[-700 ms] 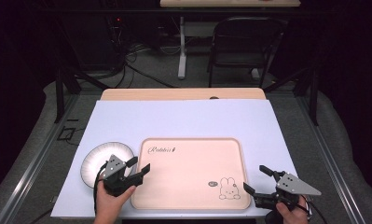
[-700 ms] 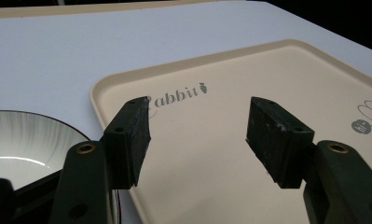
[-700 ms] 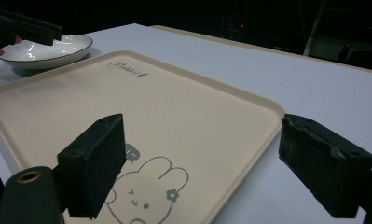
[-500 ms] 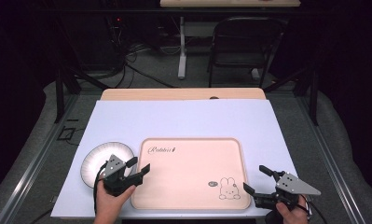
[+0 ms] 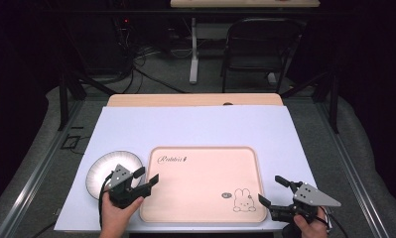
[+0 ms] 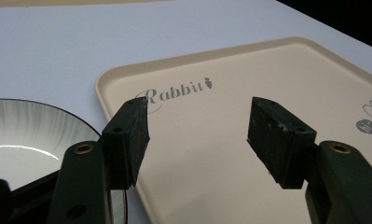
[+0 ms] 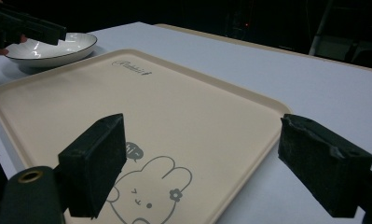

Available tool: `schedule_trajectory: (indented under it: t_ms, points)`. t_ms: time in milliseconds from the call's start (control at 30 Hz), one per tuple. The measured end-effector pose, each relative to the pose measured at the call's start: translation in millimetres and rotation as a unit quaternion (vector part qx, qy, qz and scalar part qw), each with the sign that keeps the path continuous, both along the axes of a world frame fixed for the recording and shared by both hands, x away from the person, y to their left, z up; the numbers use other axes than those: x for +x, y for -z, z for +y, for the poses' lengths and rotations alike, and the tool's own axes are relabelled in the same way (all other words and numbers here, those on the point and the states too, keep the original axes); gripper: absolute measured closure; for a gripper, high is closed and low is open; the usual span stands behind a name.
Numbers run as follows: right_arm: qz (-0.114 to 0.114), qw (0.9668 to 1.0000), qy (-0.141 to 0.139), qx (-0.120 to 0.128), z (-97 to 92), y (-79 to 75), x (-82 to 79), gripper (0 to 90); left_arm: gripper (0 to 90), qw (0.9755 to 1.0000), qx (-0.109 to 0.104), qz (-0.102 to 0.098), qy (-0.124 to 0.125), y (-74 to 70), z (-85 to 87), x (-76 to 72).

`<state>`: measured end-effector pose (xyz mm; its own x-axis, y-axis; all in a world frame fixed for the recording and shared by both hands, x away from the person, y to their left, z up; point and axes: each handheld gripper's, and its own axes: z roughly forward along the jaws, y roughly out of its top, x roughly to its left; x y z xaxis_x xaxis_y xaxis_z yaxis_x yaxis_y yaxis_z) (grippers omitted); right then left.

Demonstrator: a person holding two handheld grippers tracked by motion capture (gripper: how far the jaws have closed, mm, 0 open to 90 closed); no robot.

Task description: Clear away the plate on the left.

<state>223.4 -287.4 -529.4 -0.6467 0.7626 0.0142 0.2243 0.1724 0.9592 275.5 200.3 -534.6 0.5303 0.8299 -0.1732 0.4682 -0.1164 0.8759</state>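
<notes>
Flanking a smooth beige rounded-rectangle tray (image 5: 205,183), both grippers' jaws gape empty; glossy round plate (image 5: 103,171) beside.

Between the earlier high views and now hardly anything differs. The left black two-jaw gripper (image 5: 146,175) over the gap between the white round ceramic plate with a dark rim (image 5: 101,167) and the beige rectangular plastic tray (image 5: 200,149) shows no shift large enough to tell. The same goes for the right black two-jaw gripper (image 5: 271,190) at the tray's near right corner. No gap between jaws looks wider or narrower.
</notes>
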Motion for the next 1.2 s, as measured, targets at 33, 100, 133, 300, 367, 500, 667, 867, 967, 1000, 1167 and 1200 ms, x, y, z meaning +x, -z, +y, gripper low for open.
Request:
schedule_trajectory:
  t_ms: [33, 100, 133, 300, 367, 500, 667, 867, 967, 1000, 1167, 1200]
  points:
    - [0.000, 1.0000, 0.000, 0.000, 0.0, 0.0, 0.1, 14.8, 38.1, 1.0000, -0.002, 0.000, -0.001, -0.1, 0.2, 0.1]
    - [0.001, 1.0000, 0.000, -0.002, 0.3, -0.1, 0.0, 14.8, 38.1, 0.9999, -0.007, 0.005, -0.007, -1.0, 2.0, -0.1]
    - [0.001, 1.0000, 0.000, -0.002, 0.3, -0.1, 0.0, 14.8, 38.1, 0.9999, -0.007, 0.005, -0.007, -1.0, 2.0, -0.1]
    - [0.001, 1.0000, -0.001, -0.002, 0.6, -0.1, 0.1, 15.3, 37.8, 0.9995, -0.001, 0.021, -0.025, -3.8, 5.0, 1.3]
    - [0.002, 1.0000, -0.004, -0.003, 0.6, 0.0, 0.3, 16.0, 37.6, 0.9990, -0.005, 0.031, -0.030, -5.9, 7.1, 3.3]
    - [0.000, 1.0000, 0.000, -0.004, 0.7, 0.0, -0.2, 15.4, 37.5, 0.9974, -0.009, 0.057, -0.044, -8.8, 13.0, 7.4]
    - [0.000, 1.0000, 0.003, -0.002, 0.3, 0.0, -0.3, 14.8, 37.5, 0.9964, -0.016, 0.067, -0.049, -12.0, 17.7, 9.9]
    - [0.000, 1.0000, -0.004, -0.003, 0.4, -0.1, -0.3, 15.0, 37.4, 0.9958, -0.019, 0.071, -0.054, -17.7, 22.0, 11.9]
    - [0.000, 1.0000, -0.006, -0.001, 0.2, 0.0, 0.0, 15.0, 37.4, 0.9955, -0.018, 0.076, -0.055, -21.5, 24.1, 13.8]
    - [0.000, 1.0000, -0.006, -0.001, 0.2, 0.0, 0.0, 15.0, 37.4, 0.9955, -0.018, 0.076, -0.055, -21.5, 24.1, 13.8]
    - [0.000, 1.0000, -0.008, -0.003, 0.5, -0.1, -0.1, 15.0, 35.0, 0.9928, -0.014, 0.101, -0.062, -24.7, 28.8, 19.3]
    - [0.000, 1.0000, -0.008, -0.003, 0.5, -0.1, 0.0, 15.0, 35.0, 0.9922, -0.011, 0.107, -0.063, -24.8, 30.0, 20.6]
